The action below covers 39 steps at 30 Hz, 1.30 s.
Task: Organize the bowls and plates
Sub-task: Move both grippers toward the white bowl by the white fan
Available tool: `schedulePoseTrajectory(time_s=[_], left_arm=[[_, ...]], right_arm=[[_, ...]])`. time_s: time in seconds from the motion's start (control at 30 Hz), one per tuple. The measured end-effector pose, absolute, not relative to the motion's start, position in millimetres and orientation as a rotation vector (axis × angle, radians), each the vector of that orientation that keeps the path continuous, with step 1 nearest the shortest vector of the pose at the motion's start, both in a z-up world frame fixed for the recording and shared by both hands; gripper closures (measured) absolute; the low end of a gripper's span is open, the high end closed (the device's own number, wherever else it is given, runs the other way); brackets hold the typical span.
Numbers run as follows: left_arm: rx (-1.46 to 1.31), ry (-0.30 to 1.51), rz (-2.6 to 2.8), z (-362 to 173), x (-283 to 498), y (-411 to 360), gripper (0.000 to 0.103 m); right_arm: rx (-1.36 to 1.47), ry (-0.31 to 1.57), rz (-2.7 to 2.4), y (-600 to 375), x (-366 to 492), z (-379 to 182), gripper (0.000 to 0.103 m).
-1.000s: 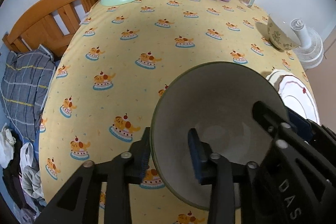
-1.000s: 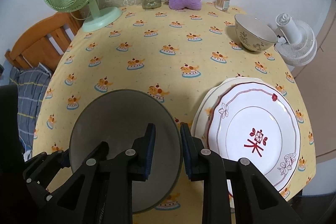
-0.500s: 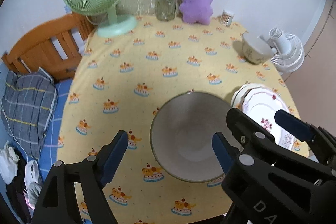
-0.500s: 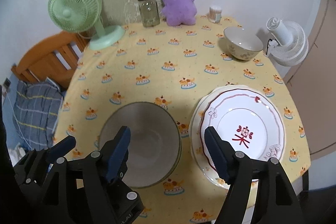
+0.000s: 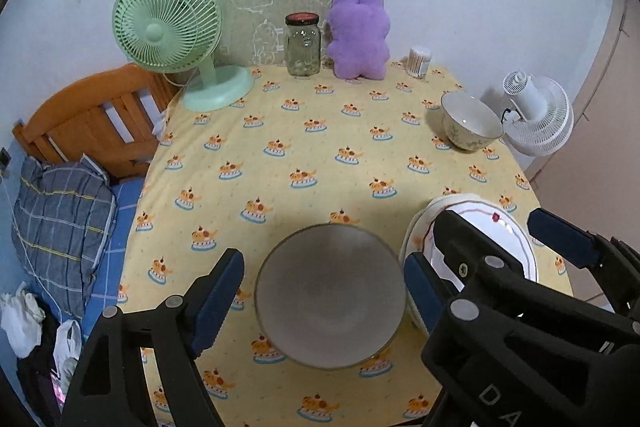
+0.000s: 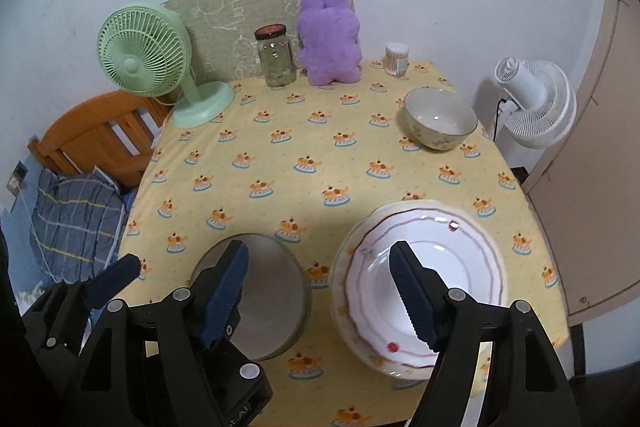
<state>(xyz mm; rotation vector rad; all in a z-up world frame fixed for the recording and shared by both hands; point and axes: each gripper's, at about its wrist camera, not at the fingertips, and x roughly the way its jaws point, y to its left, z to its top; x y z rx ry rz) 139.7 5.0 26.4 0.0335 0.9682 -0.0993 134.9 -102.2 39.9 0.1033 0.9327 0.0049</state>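
Note:
A grey bowl stands on the yellow tablecloth near the front edge; it also shows in the right wrist view. A stack of white plates with red trim lies to its right, partly seen in the left wrist view. A cream floral bowl stands at the far right, also in the right wrist view. My left gripper is open and held above the grey bowl. My right gripper is open, held above the gap between grey bowl and plates.
A green fan, a glass jar, a purple plush toy and a small cotton-swab pot line the back of the table. A white fan hangs at the right edge. A wooden bed frame is on the left.
Both grippers let go of the grey bowl, opened wide and rose away from the table. The bowl now rests on the cloth.

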Motion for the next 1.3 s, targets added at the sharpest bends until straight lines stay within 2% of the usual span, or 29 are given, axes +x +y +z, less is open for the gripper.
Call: schedulePoseTrajectory(time_s=[0.1, 0.3, 0.7, 1.0, 1.3], left_arm=[[0.042, 0.955, -0.091, 32, 146, -10, 0.019], [0.030, 0.964, -0.067, 33, 167, -40, 0.019], [0.031, 0.953, -0.037, 29, 214, -109, 0.021], [0.001, 1.011, -0.010, 5, 257, -157, 0.021], [0.007, 0.992, 0.040, -12, 303, -201, 0.022]], right_arm=[[0.094, 0.931, 0.015, -116, 143, 43, 0.019], [0.085, 0.934, 0.033, -147, 166, 47, 0.015], [0.091, 0.904, 0.033, -220, 217, 43, 0.015], [0.068, 0.913, 0.027, -276, 264, 28, 0.015], [0.090, 0.861, 0.078, -322, 311, 12, 0.017]])
